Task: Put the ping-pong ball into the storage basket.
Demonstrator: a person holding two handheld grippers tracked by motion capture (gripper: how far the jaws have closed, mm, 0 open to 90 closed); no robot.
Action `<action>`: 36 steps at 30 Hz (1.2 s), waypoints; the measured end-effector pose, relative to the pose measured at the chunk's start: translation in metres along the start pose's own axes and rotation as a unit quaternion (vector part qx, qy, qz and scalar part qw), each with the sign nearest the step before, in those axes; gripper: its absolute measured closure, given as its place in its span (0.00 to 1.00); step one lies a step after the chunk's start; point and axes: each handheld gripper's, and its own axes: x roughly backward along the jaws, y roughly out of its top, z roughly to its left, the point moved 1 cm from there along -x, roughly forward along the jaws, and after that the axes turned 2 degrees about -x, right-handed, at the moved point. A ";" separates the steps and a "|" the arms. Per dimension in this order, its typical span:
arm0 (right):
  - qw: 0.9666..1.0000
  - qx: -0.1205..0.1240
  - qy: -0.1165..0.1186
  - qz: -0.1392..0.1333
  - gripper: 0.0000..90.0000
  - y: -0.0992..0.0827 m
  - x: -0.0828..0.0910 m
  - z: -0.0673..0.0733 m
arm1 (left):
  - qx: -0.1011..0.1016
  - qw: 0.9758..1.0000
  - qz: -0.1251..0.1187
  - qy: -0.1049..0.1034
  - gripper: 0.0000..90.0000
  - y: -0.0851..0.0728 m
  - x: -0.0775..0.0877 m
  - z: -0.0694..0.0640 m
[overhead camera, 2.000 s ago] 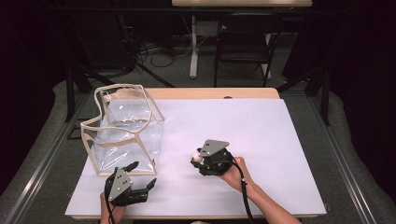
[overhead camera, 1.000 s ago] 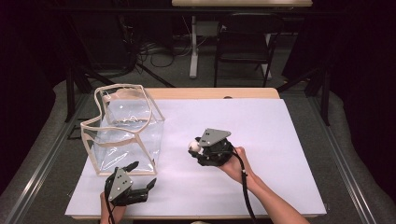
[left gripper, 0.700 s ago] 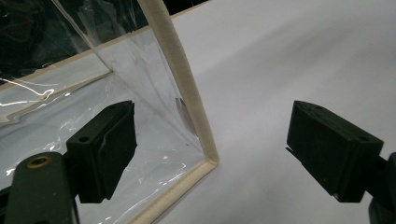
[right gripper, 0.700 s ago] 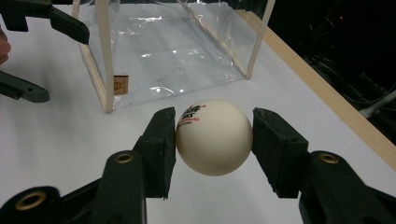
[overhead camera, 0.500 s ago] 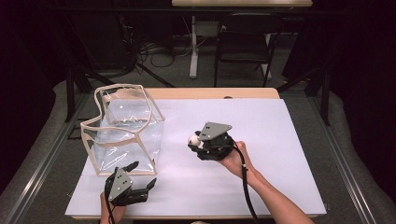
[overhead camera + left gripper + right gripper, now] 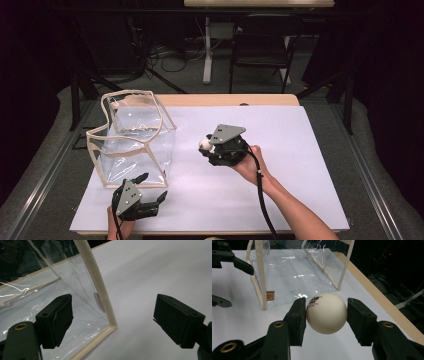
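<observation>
The right gripper has its two black jaws pressed against opposite sides of a white ball, which sits squarely between the pads with small red and black print facing up toward the left pad. In the high view the same ball shows as a pale spot at the front of the right gripper, held above the white table sheet near its middle, with a hand wrapped round the gripper's body and a black cable trailing back along the forearm. Beyond the ball stands a clear plastic bag with cream-coloured edging, upright and open at the top, well apart from the ball. The left gripper holds its jaws wide with nothing between the pads; a lower corner of the bag lies in the gap ahead of them, untouched. From above, the left gripper rests at the near edge of the sheet, just in front of the bag.
</observation>
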 end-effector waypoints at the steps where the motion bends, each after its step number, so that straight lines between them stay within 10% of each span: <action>1: 1.000 0.002 0.000 0.000 0.57 0.001 0.000 0.000 | 0.000 1.000 0.000 -0.001 0.18 0.000 0.000 0.000; 36: 1.000 0.009 -0.005 -0.001 0.57 0.024 -0.011 -0.011 | 0.001 1.000 -0.001 -0.003 0.18 0.000 -0.001 0.000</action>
